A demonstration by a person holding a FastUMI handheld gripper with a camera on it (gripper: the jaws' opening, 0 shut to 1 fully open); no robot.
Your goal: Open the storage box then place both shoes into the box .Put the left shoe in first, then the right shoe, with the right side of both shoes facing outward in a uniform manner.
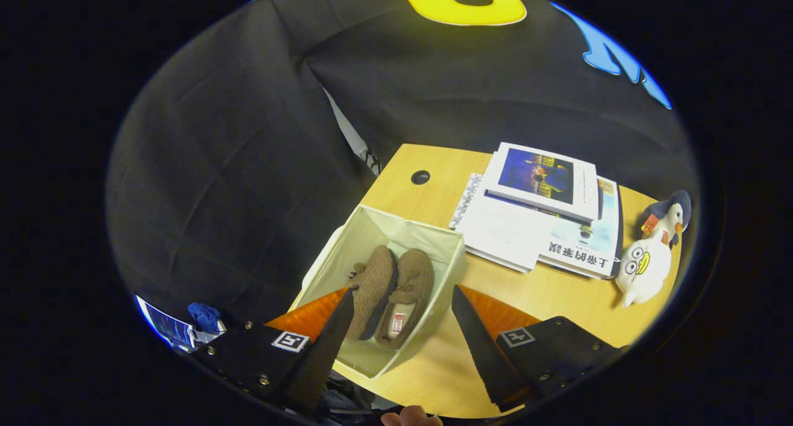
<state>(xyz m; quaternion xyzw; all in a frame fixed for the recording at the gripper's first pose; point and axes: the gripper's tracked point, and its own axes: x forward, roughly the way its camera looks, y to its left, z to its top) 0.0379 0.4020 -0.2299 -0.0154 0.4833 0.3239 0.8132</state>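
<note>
While the hand-held gripper hangs above the near part of the worktop, its two fingers stand spread wide apart and pinch nothing. Between them, and a little beyond their tips, sits the storage box, a pale fabric bin with its top open, set at the worktop's left edge so that one corner reaches toward the near edge. Both shoes lie inside it, side by side and touching along their length. They are brown and fuzzy, slipper-like. The left shoe lies toward the box's left wall, its upper rising just past the tip of the left finger, which crosses in front of its heel end. The right shoe lies beside it, nearer the box's right wall, with its pale insole and a small red tag showing at the open heel. The right finger stands outside the box, over bare wood just beside the right wall.

Farther along the worktop, toward its far edge, a round cable hole is cut in the wood. To the right of that lies a stack of books, the top one smaller and skewed on the ones beneath. At the right edge a plush penguin lies next to the books. A fingertip of the person shows at the near edge, below the gripper.
</note>
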